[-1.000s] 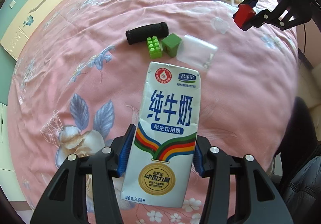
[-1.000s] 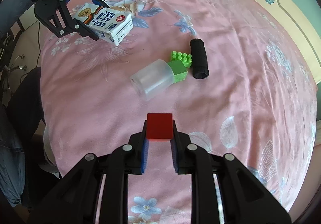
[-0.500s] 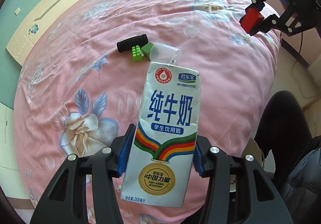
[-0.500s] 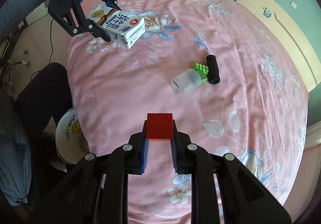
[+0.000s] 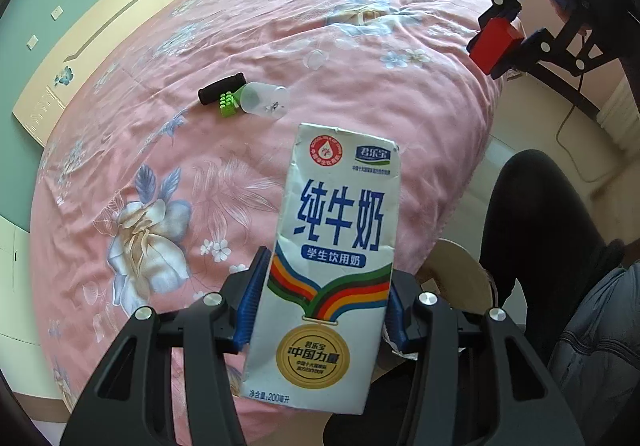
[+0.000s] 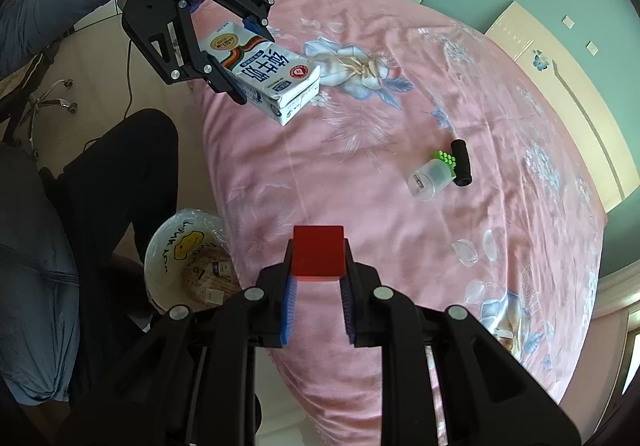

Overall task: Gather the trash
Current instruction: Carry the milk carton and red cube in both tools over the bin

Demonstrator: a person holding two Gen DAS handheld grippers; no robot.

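- Above the edge of a pink floral bed (image 6: 400, 206), the left gripper (image 5: 320, 302) is clamped part-open across the flat sides of a white milk carton (image 5: 332, 266), which hangs in the air clear of the quilt.
- Beside it, the right gripper (image 6: 318, 286) is closed tight on a small red block (image 6: 318, 256) — a smooth, hard-edged cube held square between blue ribbed pads.
- Down on the floor by the person's dark trouser leg stands a lined waste bin (image 6: 168, 246), its mouth open and some scraps already inside.
- Judged from this, the step in hand is carrying both items to the bin; doing it well means bringing each directly over the opening before letting go, since the bed's edge lies just beside the rim.
- Handling will likely differ — the thin, creased carton could crush or slip, the block will drop straight.
- Remaining on the quilt: a frosted plastic cup (image 6: 426, 180) on its side, touching a studded green brick (image 6: 444, 157) and a black foam roll (image 6: 462, 162).
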